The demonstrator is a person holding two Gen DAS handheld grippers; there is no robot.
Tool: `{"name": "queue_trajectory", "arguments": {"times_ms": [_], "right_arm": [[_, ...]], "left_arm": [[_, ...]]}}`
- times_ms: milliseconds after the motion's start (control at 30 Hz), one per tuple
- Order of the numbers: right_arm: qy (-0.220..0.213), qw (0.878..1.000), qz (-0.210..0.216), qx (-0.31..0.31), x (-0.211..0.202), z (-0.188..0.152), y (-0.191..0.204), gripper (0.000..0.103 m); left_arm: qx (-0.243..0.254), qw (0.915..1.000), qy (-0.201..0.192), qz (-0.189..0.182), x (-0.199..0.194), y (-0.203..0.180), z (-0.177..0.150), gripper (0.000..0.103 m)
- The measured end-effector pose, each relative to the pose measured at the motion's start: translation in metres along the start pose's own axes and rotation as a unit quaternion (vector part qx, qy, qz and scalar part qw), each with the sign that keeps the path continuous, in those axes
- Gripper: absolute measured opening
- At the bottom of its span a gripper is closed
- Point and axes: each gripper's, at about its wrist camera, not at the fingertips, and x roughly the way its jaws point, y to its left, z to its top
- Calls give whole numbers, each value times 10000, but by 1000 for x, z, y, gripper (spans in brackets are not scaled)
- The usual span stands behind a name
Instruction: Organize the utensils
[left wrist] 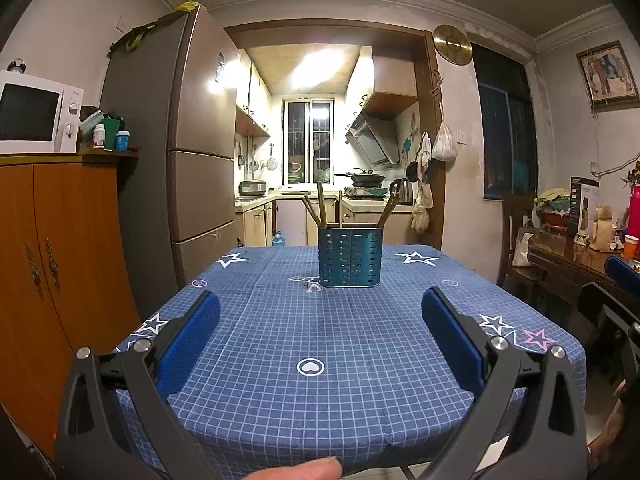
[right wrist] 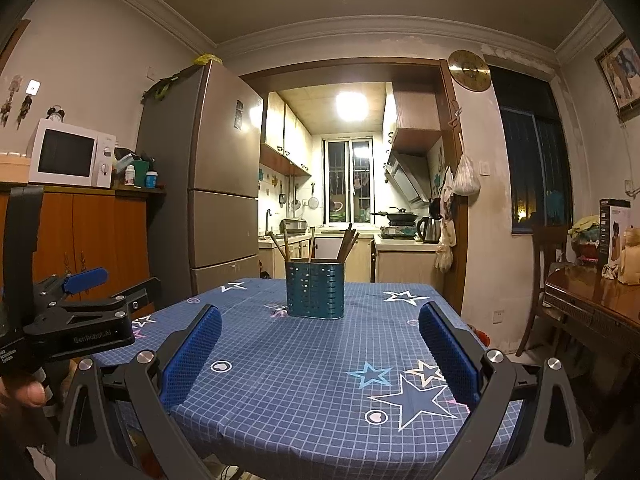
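Left gripper [left wrist: 320, 312], right gripper [right wrist: 320, 328]: jaws wide apart, empty, short of teal utensil holder [left wrist: 349, 257]. Chopsticks [left wrist: 316, 208] stand inside it. Left body reads "GenRobot.AI".

Dim room, glaring kitchen ceiling light [right wrist: 352, 107], fisheye-warped edges

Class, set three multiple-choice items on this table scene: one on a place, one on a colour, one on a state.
1. Where does the utensil holder stand?
A. on the table's far half
B. on the fridge
C. on the floor

2. What colour is the tablecloth?
A. red
B. blue checked
C. plain white

3. How are the left tongs?
A. shut on a spoon
B. shut and empty
C. open and empty

Answers: 1 A, it stands beyond both tongs on the cloth. 2 B, blue grid with stars. 3 C, wide gap with nothing between the fingers.
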Motion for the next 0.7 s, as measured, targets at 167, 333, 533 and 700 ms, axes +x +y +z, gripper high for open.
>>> {"name": "queue_trajectory", "arguments": {"times_ms": [167, 333, 533, 700], "right_arm": [[-29, 10000, -67, -27, 2, -1, 0, 98], [-30, 9998, -198, 0, 6, -3, -1, 98], [39, 9993, -363, 16, 12, -4, -1, 98], [97, 9991, -400, 21, 16, -5, 1, 98]], "left_arm": [[28, 10000, -33, 36, 0, -1, -1, 97], [81, 9998, -103, 117, -1, -3, -3, 97], [100, 9994, -145, 300, -2, -1, -5, 97], [93, 9992, -110, 372, 1, -1, -5, 97]]}}
